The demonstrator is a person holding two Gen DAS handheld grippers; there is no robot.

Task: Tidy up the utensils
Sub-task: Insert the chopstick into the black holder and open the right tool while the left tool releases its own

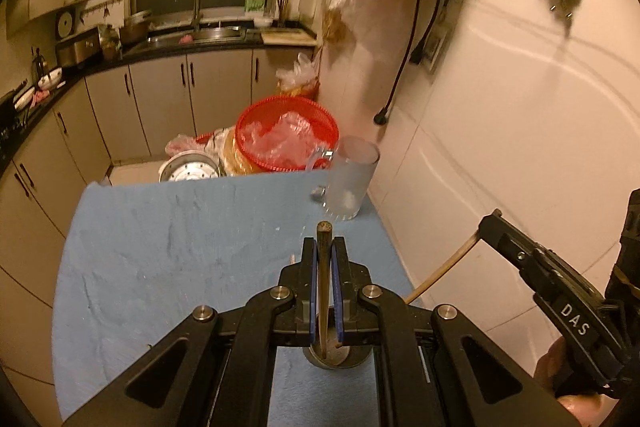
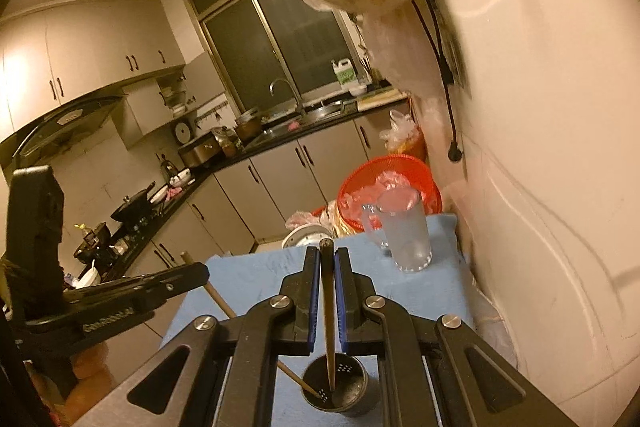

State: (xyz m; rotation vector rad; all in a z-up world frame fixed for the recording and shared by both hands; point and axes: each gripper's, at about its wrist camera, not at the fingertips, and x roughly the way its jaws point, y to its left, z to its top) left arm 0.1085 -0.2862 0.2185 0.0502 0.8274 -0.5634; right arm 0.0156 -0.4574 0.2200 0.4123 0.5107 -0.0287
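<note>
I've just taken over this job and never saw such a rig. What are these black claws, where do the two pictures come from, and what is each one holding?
They are two hand-held grippers, each with a fisheye camera looking along its fingers. In the left wrist view the left gripper is shut on a chopstick; in the right wrist view the right gripper is shut on a second chopstick. Both chopstick tips reach down into a perforated metal holder on the blue cloth. A glass mug stands at the far corner.
</note>
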